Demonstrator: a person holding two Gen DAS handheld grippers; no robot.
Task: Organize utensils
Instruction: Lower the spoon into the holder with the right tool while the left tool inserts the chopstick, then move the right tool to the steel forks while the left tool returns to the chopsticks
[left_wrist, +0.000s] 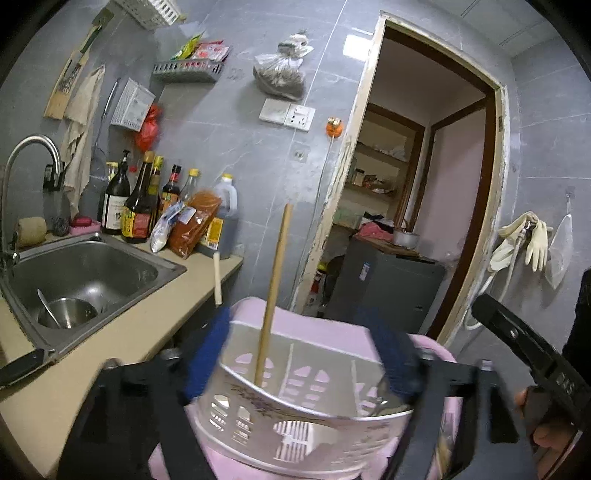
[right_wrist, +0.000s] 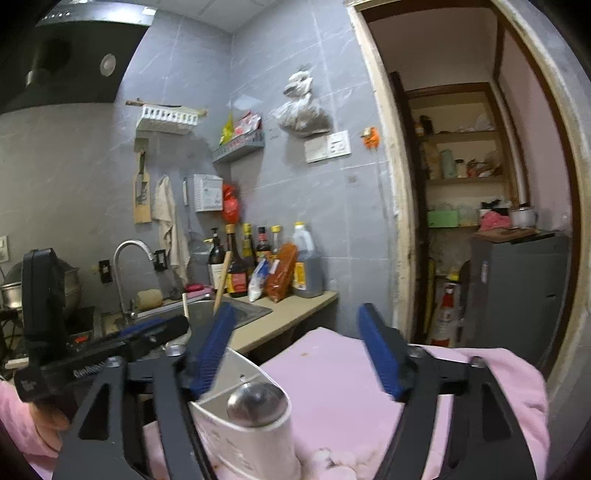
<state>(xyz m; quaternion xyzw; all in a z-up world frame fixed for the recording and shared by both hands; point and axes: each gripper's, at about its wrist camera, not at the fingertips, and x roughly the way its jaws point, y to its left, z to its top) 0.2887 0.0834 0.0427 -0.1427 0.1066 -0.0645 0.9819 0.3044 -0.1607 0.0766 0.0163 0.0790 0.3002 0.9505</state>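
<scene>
Nearest your left tool is the white perforated utensil holder, sitting on the pink surface right between the tool's blue pads. Those pads stand wide apart on either side of the holder, and as far as the blur lets you judge, they do not press on it. Your right tool is also spread wide; its left pad sits just beside the holder's white wall, the other pad well clear over the pink surface, clamped on nothing.

Where the work stands: one wooden chopstick is upright in the holder, leaning slightly, and a metal spoon rests with its bowl showing at the holder's rim. A second pale stick shows beyond the holder's far edge; whether it stands inside you cannot tell. So at least two utensils look already stowed.

What seems left: in the sink a steel bowl holds another utensil with a metal handle. If that belongs to the set, it has yet to be fetched. No other loose utensils are visible on the pink surface.
</scene>
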